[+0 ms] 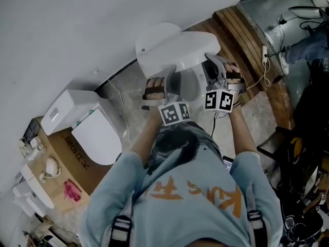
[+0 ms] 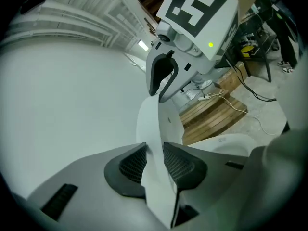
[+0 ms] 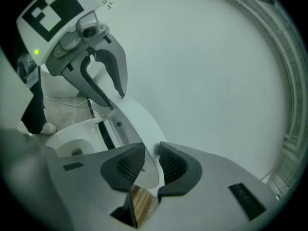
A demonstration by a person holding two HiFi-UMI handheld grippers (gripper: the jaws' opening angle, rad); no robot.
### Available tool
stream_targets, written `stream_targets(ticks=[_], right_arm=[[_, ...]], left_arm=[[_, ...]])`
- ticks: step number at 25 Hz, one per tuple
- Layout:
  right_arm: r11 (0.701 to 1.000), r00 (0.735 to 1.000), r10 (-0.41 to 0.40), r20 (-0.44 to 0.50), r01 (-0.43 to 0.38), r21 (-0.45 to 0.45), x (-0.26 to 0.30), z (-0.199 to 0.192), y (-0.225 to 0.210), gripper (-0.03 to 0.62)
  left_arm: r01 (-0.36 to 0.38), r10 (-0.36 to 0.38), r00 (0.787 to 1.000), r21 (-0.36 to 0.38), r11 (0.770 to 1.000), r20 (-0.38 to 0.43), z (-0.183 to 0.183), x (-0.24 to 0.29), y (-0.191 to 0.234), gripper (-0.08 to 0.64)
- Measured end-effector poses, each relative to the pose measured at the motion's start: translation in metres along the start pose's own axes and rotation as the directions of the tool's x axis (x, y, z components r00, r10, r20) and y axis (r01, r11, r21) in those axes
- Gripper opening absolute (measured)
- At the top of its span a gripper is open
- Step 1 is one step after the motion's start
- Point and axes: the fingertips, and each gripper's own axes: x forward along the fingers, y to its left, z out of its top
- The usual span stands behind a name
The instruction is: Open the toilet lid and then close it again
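The white toilet lid point(image 1: 175, 48) is tilted up off the bowl point(image 1: 191, 86), held by its front rim from both sides. In the left gripper view my left gripper point(image 2: 155, 160) is shut on the lid's thin edge point(image 2: 156, 124), with both ribbed pads against it. Across the lid, my right gripper point(image 2: 162, 78) grips the same rim. The right gripper view shows my right gripper point(image 3: 150, 163) shut on the lid edge point(image 3: 139, 121), with my left gripper point(image 3: 103, 78) opposite and the open bowl point(image 3: 72, 143) below. From the head view both grippers point(image 1: 172, 81) point(image 1: 213, 68) sit under the lid.
A second toilet point(image 1: 95, 133) stands on a cardboard sheet point(image 1: 67, 158) to the left. Wooden planks point(image 1: 241, 30) and a white cable point(image 1: 264, 71) lie to the right of the bowl. A white wall point(image 1: 77, 24) runs behind. Dark equipment point(image 1: 303, 153) crowds the right side.
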Motion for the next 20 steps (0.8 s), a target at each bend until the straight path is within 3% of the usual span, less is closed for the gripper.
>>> stream_targets(ticks=[10, 18, 20], right_arm=[[0.991, 0.991, -0.134, 0.019, 0.134, -0.022, 0.075, 0.045, -0.068, 0.081], [0.980, 0.979, -0.201, 0.031, 0.201, 0.014, 0.140, 0.075, -0.109, 0.061], [0.976, 0.976, -0.216, 0.028, 0.215, 0.030, 0.157, 0.081, -0.118, 0.061]], left_arm=[[-0.125, 0.125, 0.992, 0.017, 0.992, -0.003, -0.014, 0.039, 0.085, 0.106], [-0.141, 0.143, 0.990, -0.169, 0.975, -0.001, -0.035, 0.079, 0.146, 0.094], [-0.158, 0.162, 0.987, -0.184, 0.970, 0.002, -0.041, 0.090, 0.159, 0.094]])
